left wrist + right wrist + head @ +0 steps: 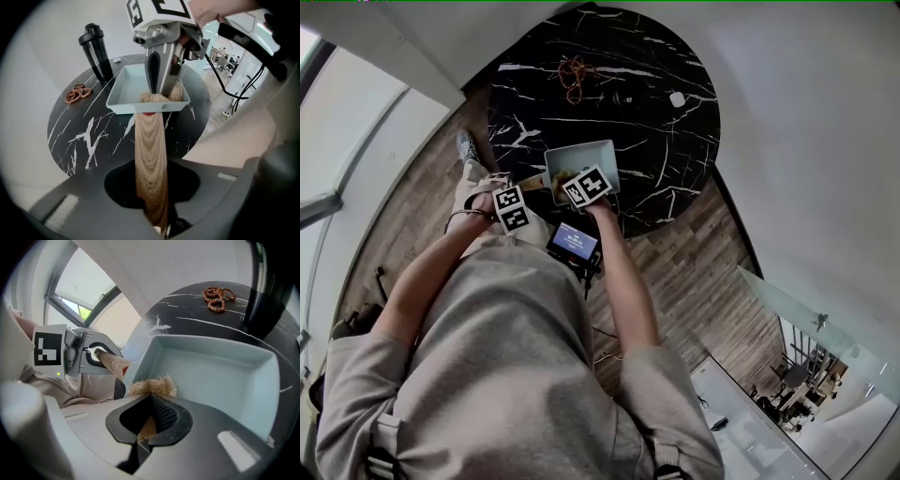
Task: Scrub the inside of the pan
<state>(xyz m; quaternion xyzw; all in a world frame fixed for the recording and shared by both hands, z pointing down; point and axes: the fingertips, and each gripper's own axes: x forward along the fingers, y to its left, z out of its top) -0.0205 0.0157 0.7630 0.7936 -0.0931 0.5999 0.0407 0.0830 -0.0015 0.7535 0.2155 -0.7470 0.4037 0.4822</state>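
— Black marble tabletop (675, 169): where's its edge?
— Under the pan (136, 86)'s wooden handle (151, 159), which the left gripper (157, 220) clamps. Inside the pan, handle side, the right gripper (149, 425) pinches a scrubber (152, 386) (only its own view shows the pinch). Bare marble lies beyond the pan, before the shaker (97, 54).

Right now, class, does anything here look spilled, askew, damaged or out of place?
Nothing stands out. The pale blue pan is level, nothing spilled; the left gripper grips its wooden handle and the right gripper presses a scrubber inside. Beads and a black bottle stand clear.
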